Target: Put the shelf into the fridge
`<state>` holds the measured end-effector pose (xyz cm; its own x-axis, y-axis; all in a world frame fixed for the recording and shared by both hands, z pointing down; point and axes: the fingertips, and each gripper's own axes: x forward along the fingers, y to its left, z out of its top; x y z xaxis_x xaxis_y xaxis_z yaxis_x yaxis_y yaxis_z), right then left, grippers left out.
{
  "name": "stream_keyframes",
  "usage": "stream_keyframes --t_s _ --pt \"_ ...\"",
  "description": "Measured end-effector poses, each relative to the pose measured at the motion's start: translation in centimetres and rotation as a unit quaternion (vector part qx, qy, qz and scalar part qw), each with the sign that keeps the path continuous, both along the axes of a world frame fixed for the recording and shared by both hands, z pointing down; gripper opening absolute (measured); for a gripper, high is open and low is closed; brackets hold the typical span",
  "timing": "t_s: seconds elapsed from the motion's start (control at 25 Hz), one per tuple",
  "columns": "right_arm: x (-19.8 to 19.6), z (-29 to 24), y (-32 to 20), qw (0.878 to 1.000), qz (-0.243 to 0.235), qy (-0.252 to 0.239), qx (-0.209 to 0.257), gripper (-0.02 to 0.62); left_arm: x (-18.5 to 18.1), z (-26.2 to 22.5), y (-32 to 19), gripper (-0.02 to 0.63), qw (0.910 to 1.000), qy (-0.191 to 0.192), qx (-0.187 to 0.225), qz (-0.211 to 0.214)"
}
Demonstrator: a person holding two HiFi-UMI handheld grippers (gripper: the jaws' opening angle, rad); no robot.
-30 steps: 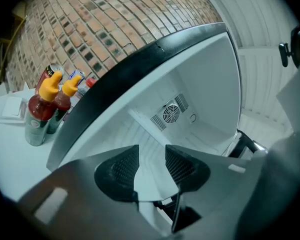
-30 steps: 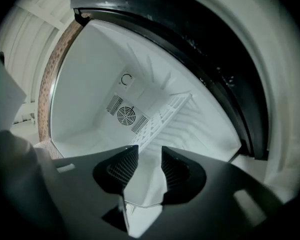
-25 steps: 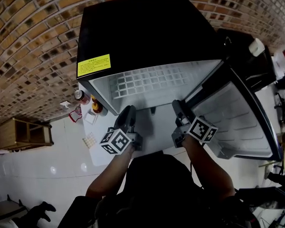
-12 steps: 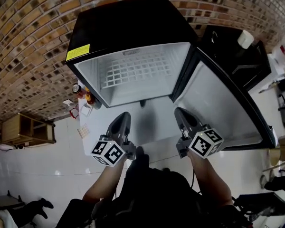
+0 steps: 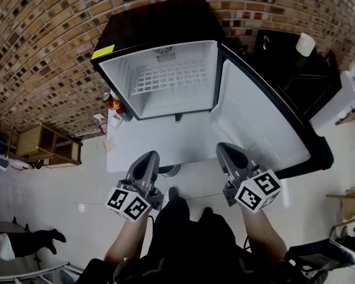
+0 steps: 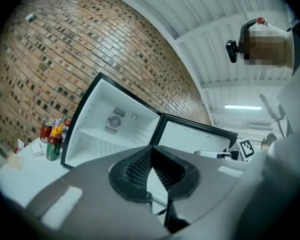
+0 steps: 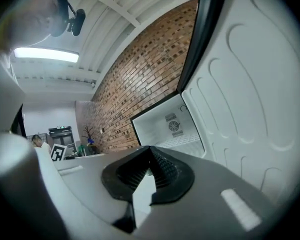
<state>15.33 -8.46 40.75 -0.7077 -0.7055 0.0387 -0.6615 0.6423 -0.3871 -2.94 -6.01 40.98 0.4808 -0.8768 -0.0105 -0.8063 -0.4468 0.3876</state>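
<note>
While shut, hand-held grippers (image 5: 148, 157) (image 5: 226, 149) face shelf (image 5: 171, 78).

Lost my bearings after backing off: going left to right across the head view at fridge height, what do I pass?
Wooden rack → bottles → wire shelf → open fridge door.

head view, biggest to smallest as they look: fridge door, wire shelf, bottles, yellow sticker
1. fridge door
2. wire shelf
3. bottles and yellow sticker: both small, too close to rank
</note>
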Motion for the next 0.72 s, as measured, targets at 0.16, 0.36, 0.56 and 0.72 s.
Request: stream_keyframes --t_s 0.16,0.36,0.56,0.72 --pt "-0.2 -1.9 1.5 0.999 -0.001 0.028 0.034 0.006 -0.9 -2.0 2.1 0.003 0.9998 -0.017 0.011 0.002" --pt "-1.9 -3.7 2.8 0.998 0.010 0.036 0.058 0.006 -3.1 -3.6 3.2 0.003 0.9992 -0.032 0.021 0.011" --pt "-4.2 -3.4 4.2 0.997 0.026 0.045 0.053 0.006 -6.1 -4.6 4.6 0.003 0.9981 -0.048 0.036 0.014" --pt "-5.3 -2.9 5.0 0.997 0.043 0.055 0.039 0.006 -8.6 -4.6 4.9 0.003 0.9984 -0.044 0.032 0.011"
